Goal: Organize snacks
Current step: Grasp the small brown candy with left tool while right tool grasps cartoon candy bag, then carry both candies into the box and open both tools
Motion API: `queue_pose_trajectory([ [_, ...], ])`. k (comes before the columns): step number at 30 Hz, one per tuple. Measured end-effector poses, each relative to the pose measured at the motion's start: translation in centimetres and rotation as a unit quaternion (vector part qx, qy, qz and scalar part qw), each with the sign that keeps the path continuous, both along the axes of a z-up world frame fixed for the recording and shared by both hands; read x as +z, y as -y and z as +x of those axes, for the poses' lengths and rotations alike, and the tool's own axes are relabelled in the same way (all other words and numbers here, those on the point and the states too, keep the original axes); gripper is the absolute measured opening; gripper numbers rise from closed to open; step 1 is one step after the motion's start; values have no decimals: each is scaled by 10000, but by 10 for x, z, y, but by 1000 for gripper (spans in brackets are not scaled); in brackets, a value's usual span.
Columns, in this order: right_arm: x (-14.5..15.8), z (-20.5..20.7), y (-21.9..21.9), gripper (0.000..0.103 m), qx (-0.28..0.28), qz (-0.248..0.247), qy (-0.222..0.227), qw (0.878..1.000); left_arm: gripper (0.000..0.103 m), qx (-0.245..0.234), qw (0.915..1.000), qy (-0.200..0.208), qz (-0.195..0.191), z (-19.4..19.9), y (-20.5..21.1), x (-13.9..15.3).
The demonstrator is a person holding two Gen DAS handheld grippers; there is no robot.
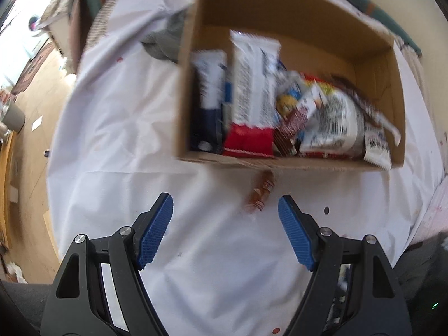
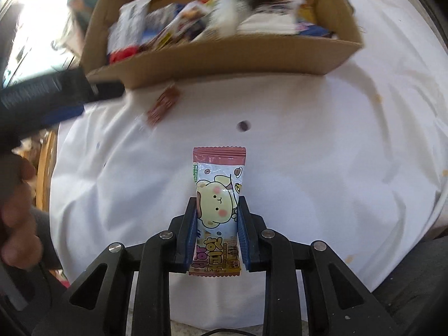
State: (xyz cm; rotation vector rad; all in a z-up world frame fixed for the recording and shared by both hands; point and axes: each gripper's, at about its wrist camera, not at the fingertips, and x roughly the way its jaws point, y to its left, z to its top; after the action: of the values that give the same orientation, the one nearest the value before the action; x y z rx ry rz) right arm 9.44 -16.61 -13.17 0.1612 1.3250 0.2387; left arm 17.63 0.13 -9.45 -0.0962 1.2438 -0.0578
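Covering nearly everything in both views is the white-clothed surface, and a cardboard box is sitting on it at the far side. That box is holding a crowd of packaged snacks leaning against one another: a dark blue and white packet is standing at the left, a tall white wrapper is rising beside it over a red pack, and a crumpled white bag with black print is filling the right part; motion blur is hiding the labels. Just outside the box's near wall, a small brown wrapped snack is lying on the cloth. The left tool is hovering near it with its blue pads spread wide and nothing between them. The right tool is pinching a pastel snack packet with a cartoon puppy, holding it upright above the cloth, well short of the box.
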Motion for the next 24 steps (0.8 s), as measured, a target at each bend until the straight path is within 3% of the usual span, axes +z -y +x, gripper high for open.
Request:
queue_pose_trajectory([
  [5, 2, 3, 19, 27, -196, 102, -23, 9998, 72, -523, 9986, -58, 9, 13, 30, -20],
  [7, 2, 2, 19, 27, -228, 108, -31, 9997, 67, -764, 9968, -102, 193, 19, 43, -29],
  [10, 1, -2, 16, 27, -254, 115, -22, 9996, 52, -768, 9964, -260, 256, 25, 46, -42],
  [12, 1, -2, 13, 27, -255, 109, -14, 9996, 32, -671, 9969, -321, 265, 27, 44, -49],
  [13, 1, -3, 12, 27, -250, 103, -2, 9996, 16, -682, 9966, -316, 327, 27, 43, -51],
  [24, 13, -7, 20, 27, -186, 168, 83, 9997, 15, -607, 9969, -413, 296, 1, 25, -36],
])
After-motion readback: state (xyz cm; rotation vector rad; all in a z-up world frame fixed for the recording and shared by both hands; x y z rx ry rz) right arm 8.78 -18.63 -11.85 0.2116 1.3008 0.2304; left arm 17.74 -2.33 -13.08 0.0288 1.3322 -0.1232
